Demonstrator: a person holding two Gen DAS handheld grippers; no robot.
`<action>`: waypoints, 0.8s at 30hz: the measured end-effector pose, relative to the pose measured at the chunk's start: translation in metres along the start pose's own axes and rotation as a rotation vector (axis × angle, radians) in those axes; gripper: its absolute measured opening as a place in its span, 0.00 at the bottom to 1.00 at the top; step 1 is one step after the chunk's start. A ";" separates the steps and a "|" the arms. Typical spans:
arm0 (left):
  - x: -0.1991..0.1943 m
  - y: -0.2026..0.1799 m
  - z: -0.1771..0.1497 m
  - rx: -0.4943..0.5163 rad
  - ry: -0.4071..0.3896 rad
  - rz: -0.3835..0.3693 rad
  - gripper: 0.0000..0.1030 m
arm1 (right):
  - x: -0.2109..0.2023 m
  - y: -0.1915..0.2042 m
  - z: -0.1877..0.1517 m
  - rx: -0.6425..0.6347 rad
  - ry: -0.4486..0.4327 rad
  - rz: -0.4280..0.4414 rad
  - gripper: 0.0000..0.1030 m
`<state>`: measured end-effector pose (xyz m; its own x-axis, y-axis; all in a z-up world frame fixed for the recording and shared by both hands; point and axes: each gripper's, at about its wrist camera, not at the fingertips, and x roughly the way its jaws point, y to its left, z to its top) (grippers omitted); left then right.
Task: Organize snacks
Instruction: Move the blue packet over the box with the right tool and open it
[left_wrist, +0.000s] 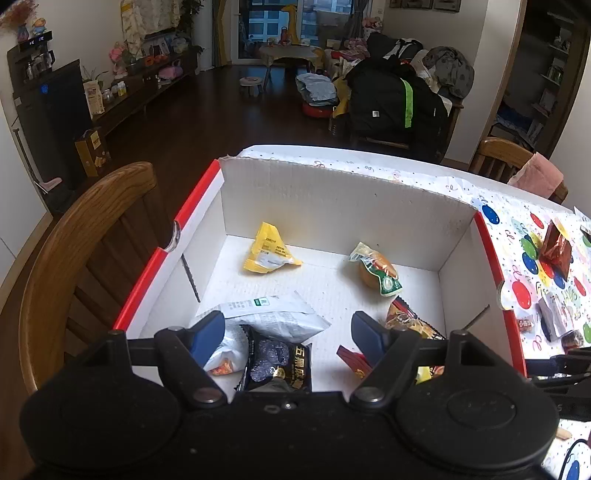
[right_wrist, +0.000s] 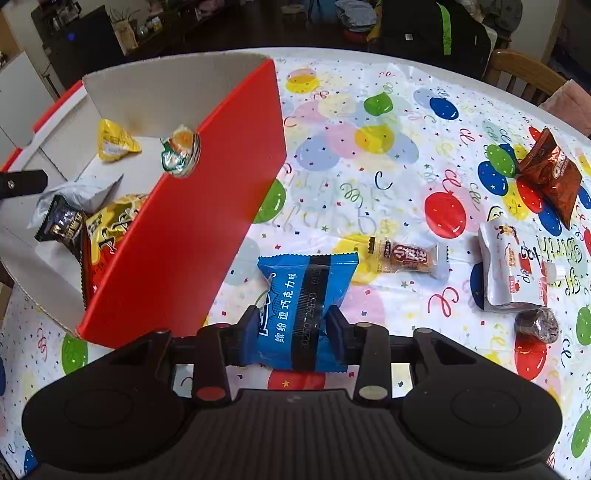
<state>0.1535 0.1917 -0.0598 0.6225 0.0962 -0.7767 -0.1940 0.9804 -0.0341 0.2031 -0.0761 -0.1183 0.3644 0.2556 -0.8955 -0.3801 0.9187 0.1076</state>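
Daylight enters through the tall glass balcony door at the far end of the dim room, leaving the dark wooden floor murky. The balloon-printed plastic tablecloth is brightly lit and slightly washed out. Both fisheye views bend straight edges and darken at the corners.

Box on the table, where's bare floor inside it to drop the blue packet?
Bare floor in the box lies mid-way, between the yellow packet, the green-wrapped bun and the white bag. The near end is crowded around the black packet. The right gripper holds the blue packet.
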 end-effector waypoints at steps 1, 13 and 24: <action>0.000 -0.001 0.000 0.001 0.001 0.000 0.72 | -0.003 -0.001 0.001 0.001 -0.008 0.001 0.35; 0.004 0.001 0.002 -0.004 -0.003 -0.009 0.72 | -0.085 0.002 0.048 -0.016 -0.206 0.044 0.33; 0.003 0.002 0.000 -0.004 -0.001 -0.009 0.72 | -0.058 0.068 0.081 -0.119 -0.185 0.146 0.33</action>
<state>0.1552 0.1936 -0.0616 0.6251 0.0881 -0.7755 -0.1915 0.9805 -0.0430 0.2249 -0.0043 -0.0244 0.4439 0.4435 -0.7786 -0.5333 0.8290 0.1682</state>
